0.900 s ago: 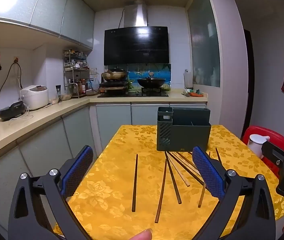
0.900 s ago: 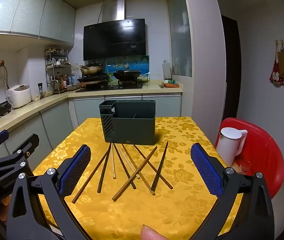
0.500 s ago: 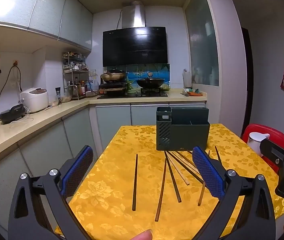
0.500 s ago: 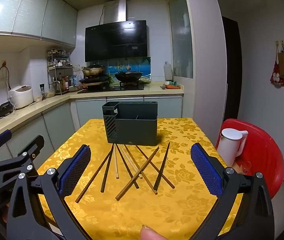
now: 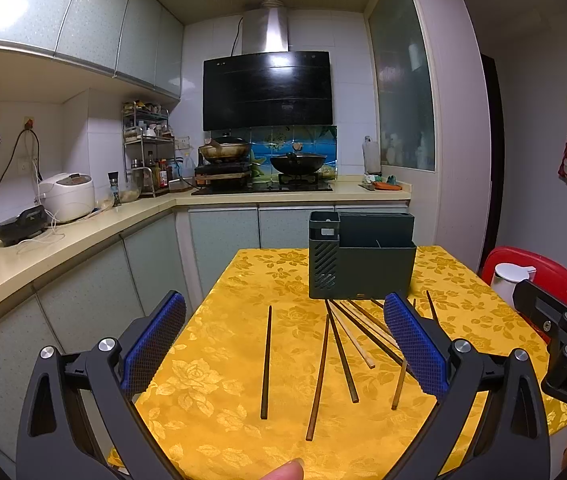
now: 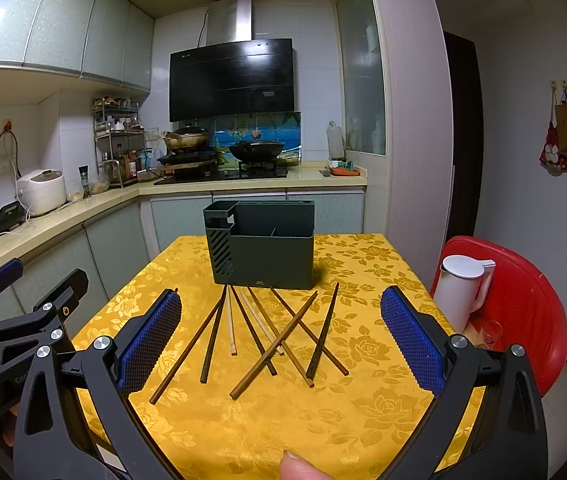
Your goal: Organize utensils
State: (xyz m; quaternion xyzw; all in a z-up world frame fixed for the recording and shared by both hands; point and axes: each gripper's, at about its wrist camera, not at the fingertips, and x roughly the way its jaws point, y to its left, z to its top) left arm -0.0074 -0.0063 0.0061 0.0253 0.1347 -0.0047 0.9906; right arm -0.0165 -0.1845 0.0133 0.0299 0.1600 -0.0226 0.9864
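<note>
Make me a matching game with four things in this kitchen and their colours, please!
Things:
1. utensil holder
2. tablecloth
3. kettle
4. chair

Colours:
A. red
B. white
C. dark green
D. yellow with flowers

Right pairs: 1-C, 2-D, 3-B, 4-A

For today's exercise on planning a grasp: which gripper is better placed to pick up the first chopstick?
Probably the right gripper: the fanned brown wooden chopsticks lie centred between its open jaws. The left gripper faces mainly one separate chopstick.
</note>
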